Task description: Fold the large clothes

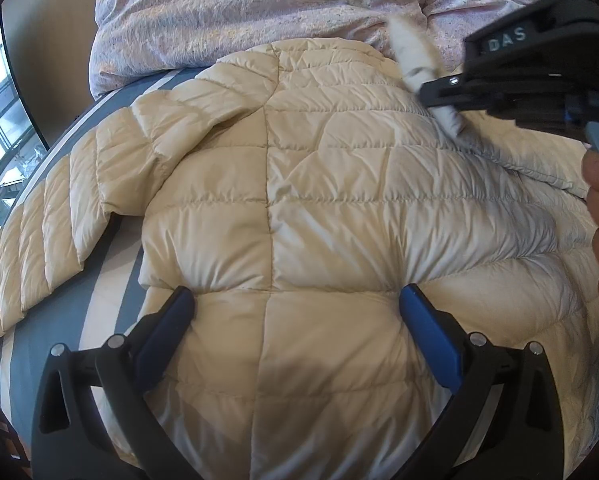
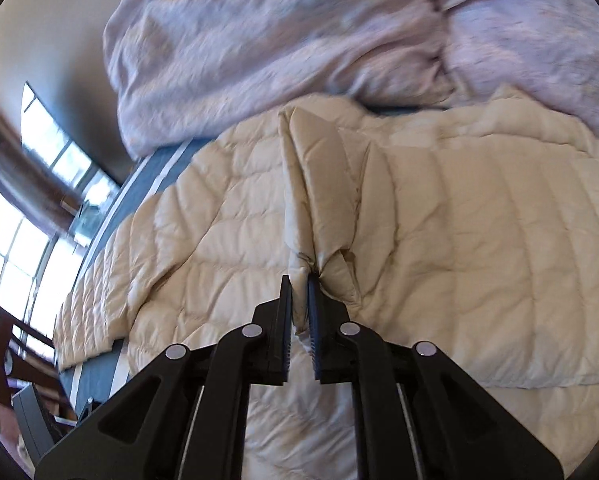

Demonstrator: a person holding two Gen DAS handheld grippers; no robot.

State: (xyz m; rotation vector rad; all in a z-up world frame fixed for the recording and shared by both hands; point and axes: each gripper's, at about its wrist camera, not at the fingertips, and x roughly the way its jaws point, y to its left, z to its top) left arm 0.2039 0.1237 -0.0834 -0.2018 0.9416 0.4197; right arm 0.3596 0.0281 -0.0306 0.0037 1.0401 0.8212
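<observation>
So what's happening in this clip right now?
A person is folding a cream puffer jacket spread on a striped bed. The left tool stands open, its fingers pressing into the jacket's back. The right tool pinches a fold of the jacket between nearly closed fingers. A pink duvet lies bunched behind.

Both cameras are looking steeply down along their jaws, close over the cream puffer jacket (image 1: 299, 184) on the bed. The left wrist view is facing its back panel; the right wrist view is facing the same jacket (image 2: 439, 240). Both are sharing the pink duvet (image 1: 259, 8) beyond.
</observation>
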